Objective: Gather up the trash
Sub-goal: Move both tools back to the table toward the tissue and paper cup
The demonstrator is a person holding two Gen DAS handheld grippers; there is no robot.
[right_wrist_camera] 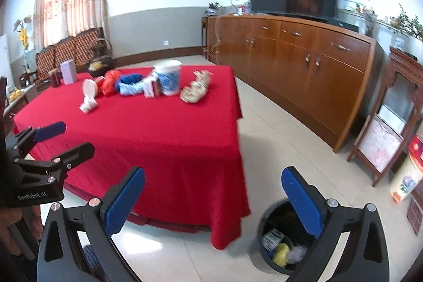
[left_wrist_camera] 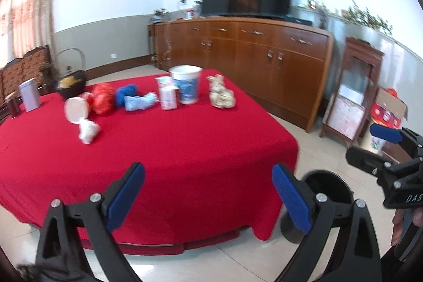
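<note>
Well beyond both wide-apart jaws, trash (right_wrist_camera: 148,86) on red table (right_wrist_camera: 164,139).

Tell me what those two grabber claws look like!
Both the left gripper and right gripper have black angular frames with silver screws and flat blue pads. White lettering marks their black bodies.

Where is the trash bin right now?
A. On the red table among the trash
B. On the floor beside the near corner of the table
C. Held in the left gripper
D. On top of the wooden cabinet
B: the black trash bin stands on the tiled floor by the draped corner of the red table, with a few scraps already inside; both grippers are open and empty.
</note>
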